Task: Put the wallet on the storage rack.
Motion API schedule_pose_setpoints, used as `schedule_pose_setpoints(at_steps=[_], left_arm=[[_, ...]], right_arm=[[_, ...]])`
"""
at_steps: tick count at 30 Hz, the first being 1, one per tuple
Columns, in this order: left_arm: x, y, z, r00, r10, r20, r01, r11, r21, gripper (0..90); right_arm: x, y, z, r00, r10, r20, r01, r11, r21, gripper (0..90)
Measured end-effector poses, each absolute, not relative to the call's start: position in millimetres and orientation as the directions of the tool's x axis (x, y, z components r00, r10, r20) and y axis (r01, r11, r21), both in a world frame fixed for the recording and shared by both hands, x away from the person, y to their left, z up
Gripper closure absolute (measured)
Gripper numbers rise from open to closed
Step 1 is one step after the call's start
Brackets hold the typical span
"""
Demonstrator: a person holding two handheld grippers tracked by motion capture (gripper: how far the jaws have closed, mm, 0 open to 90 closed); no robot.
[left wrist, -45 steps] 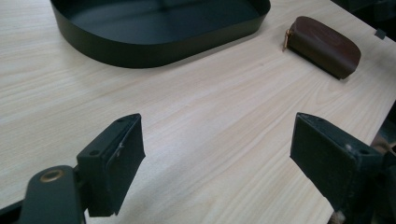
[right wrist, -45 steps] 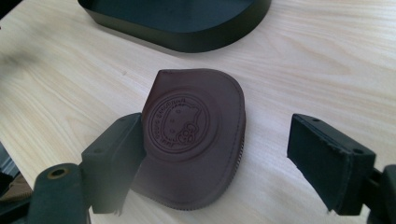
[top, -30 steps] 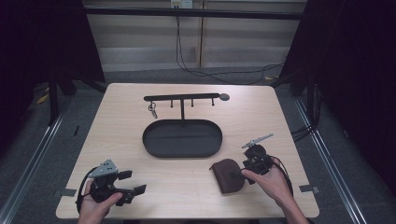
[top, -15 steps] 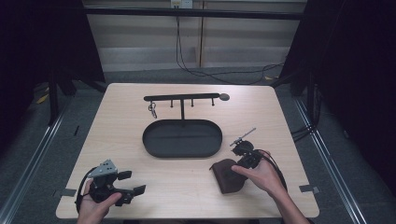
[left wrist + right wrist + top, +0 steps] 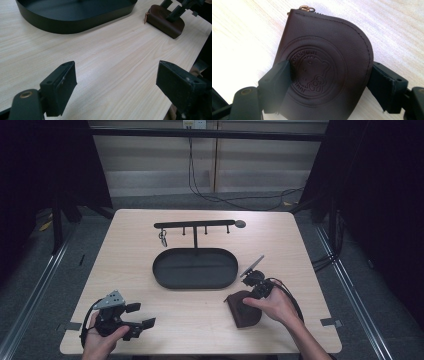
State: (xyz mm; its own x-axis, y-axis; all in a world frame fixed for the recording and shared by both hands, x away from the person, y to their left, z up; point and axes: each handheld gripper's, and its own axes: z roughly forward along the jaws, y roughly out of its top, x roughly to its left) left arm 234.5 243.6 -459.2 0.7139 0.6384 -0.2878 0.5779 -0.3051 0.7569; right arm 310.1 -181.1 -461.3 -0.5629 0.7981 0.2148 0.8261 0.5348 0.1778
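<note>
A dark brown leather coin pouch (image 5: 324,67) with an embossed round emblem and a zip lies flat on the table (image 5: 300,250) at the front right. My right gripper (image 5: 329,85) is tipped down over it and open. Its left jaw overlaps the pouch's face and its right jaw stands beside the pouch's curved edge. In the high view the pouch (image 5: 242,315) sits under the right hand, with the right gripper (image 5: 248,300) at its top. My left gripper (image 5: 141,315) rests at the front left, open and holding nothing (image 5: 117,80).
A black oval tray (image 5: 195,287) sits mid-table, its wall close ahead in the left gripper view (image 5: 75,23). Behind it stands a black peg rack (image 5: 195,225) with a key ring (image 5: 163,237) hanging near its left end. Bare wood lies between the two grippers.
My right gripper has moved left, toward the tray, and tipped down over the pouch. The left gripper has stayed put.
</note>
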Motion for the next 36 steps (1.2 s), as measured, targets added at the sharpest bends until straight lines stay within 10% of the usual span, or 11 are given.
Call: schedule_pose_setpoints(at_steps=[22,36], left_arm=[[236,246,-460,0.709,0.634,-0.308,0.592,-0.300,0.748,16.4],[235,248,-459,0.711,0.632,-0.309,0.590,-0.296,0.751,16.4]], right_arm=[[325,-191,-469,-0.509,0.790,0.341,0.857,0.504,0.110,23.0],[327,-200,-456,-0.480,0.809,0.340,0.877,0.458,0.148,54.7]])
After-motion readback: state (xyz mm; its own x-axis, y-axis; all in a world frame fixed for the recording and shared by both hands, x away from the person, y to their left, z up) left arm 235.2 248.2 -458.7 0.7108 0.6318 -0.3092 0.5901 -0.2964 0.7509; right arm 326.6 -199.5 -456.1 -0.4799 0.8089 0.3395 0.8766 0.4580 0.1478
